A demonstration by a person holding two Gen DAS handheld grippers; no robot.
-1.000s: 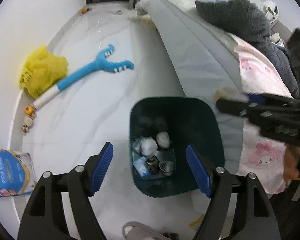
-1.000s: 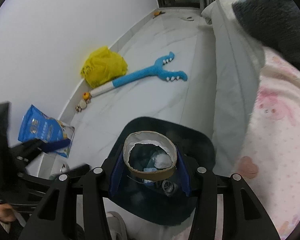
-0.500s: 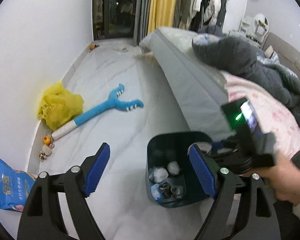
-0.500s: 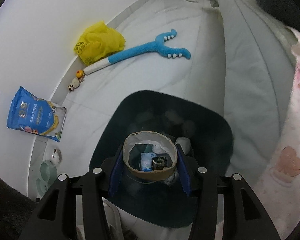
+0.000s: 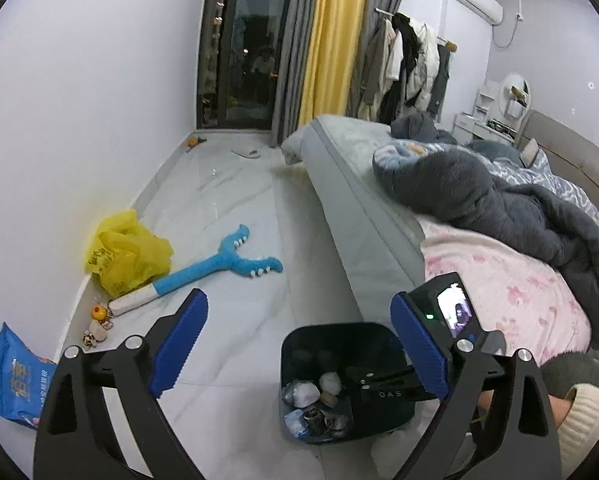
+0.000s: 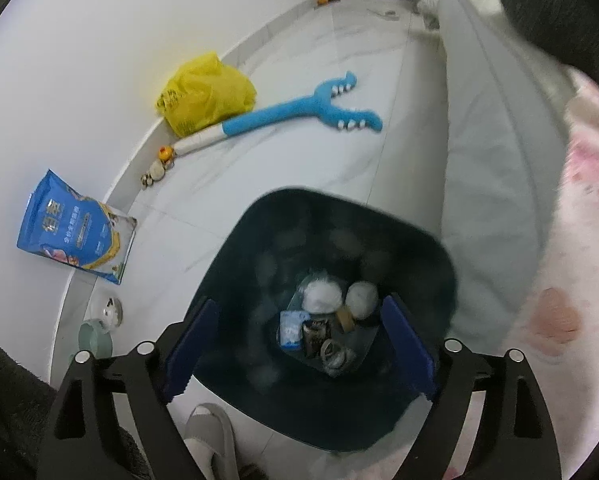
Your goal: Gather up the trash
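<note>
**Trash in the bin, floor items left**

Hovering directly over the dark trash bin (image 6: 331, 312), the right hand-held gripper (image 6: 299, 344) has its blue pads spread wide apart with nothing between them. Down in the bin lie crumpled white paper balls (image 6: 323, 296), a small blue packet (image 6: 290, 330), a dark can-like piece (image 6: 314, 332) and a short brown cardboard ring (image 6: 345, 317). Judging by that heap, a good share of the collecting is already done.

The left hand-held gripper (image 5: 299, 348) is also open and empty, held higher and looking across the room; the bin (image 5: 339, 380) shows between its pads, standing on the floor just beside the bed (image 5: 359, 200).

What may be left, as far as the views show: a yellow plastic bag (image 6: 205, 92) against the wall, a blue snack-style pouch (image 6: 73, 228) leaning at the baseboard, and small trinkets (image 6: 159, 164) along the wall near the bag. The long blue plush toy (image 6: 299, 112) on the floor looks like a plaything rather than rubbish, though that is only a judgement. Whether the pouch is empty cannot be told. With both grippers free, the likely next step is reaching for one of those wall-side items, all well apart from the bin.
</note>
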